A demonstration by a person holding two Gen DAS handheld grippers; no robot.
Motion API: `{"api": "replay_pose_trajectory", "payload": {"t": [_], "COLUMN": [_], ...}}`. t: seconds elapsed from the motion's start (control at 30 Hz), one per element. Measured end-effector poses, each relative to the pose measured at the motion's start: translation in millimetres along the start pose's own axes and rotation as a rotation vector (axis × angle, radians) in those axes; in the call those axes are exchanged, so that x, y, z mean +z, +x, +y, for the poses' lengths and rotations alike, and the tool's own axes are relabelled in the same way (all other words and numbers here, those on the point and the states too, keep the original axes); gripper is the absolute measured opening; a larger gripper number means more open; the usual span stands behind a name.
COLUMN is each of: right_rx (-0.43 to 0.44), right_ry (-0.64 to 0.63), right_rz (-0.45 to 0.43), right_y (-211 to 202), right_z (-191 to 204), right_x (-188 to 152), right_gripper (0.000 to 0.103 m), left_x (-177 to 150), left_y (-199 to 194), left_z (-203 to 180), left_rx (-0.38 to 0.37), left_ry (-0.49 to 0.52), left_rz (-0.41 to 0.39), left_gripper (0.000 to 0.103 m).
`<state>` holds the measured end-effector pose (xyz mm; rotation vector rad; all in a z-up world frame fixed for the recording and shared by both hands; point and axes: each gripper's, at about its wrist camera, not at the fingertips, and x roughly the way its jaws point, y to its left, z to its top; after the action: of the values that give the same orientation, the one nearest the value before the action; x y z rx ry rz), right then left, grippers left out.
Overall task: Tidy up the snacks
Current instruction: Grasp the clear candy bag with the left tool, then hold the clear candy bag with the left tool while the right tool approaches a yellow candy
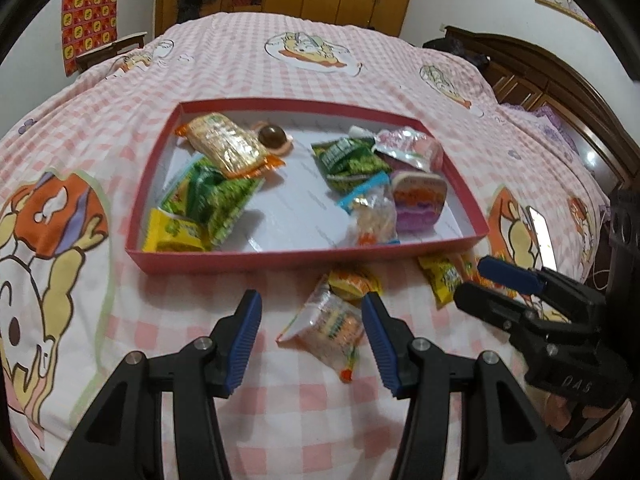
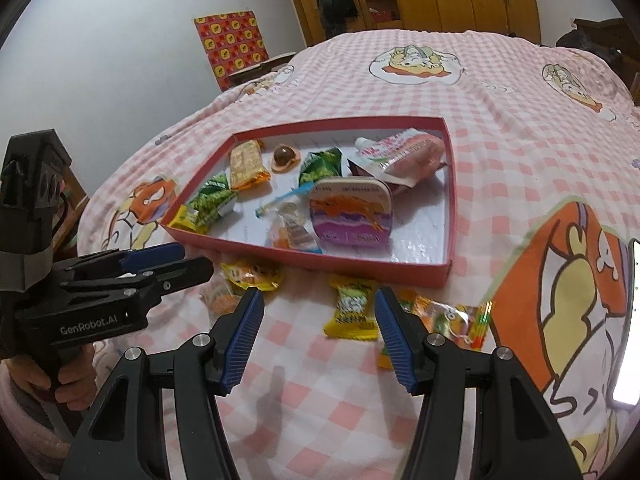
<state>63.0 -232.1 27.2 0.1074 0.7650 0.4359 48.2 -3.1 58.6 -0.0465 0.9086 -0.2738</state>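
Snacks lie on a pink checked bedspread (image 1: 280, 68), most of them already inside a shallow red box (image 1: 304, 260) with a white floor. My left gripper (image 1: 312, 338) hangs with its jaws spread and nothing pinched; a clear wafer packet (image 1: 332, 326) lies on the cloth between the blue pads, nearer the pad at three o'clock, and whether it touches that pad I cannot tell. Just beyond it, at twelve o'clock, sits a small yellow-orange sweet (image 1: 354, 283) close to the box's near wall. My right gripper (image 2: 320, 334) is likewise spread and empty, with a yellow candy packet (image 2: 352, 312) on the cloth between its pads. At three o'clock from that packet lies an orange wrapper (image 2: 452, 318). Inside the box, a purple-lidded tub (image 2: 350, 212) stands toward the near wall, with a pink pouch (image 2: 404, 150) behind it at one o'clock.
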Motion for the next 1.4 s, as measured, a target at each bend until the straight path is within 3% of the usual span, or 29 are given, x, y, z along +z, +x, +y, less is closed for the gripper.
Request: {"api": "replay_pose_trajectory", "payload": {"t": [0.27, 0.67, 0.87, 1.4], "right_rx": [-0.020, -0.015, -0.012, -0.036], "right_ry": [0.015, 0.012, 0.011, 0.005], "right_rz": [-0.004, 0.029, 0.035, 0.066], "right_y": [-1, 12, 15, 30], "right_z": [-7, -6, -5, 0], "right_x": [-3, -7, -7, -3], "right_gripper": [0.059, 0.059, 0.059, 0.059], "left_x": [-9, -12, -13, -12], "left_y": [15, 29, 25, 8], "left_z": [-13, -20, -15, 8], "left_rx": [0.002, 0.058, 0.054, 0.042], "left_ry": [0.040, 0.073, 0.057, -0.019], "left_rz": [0.039, 0.027, 0.012, -0.001], "left_gripper": [0.057, 0.057, 0.041, 0.041]}}
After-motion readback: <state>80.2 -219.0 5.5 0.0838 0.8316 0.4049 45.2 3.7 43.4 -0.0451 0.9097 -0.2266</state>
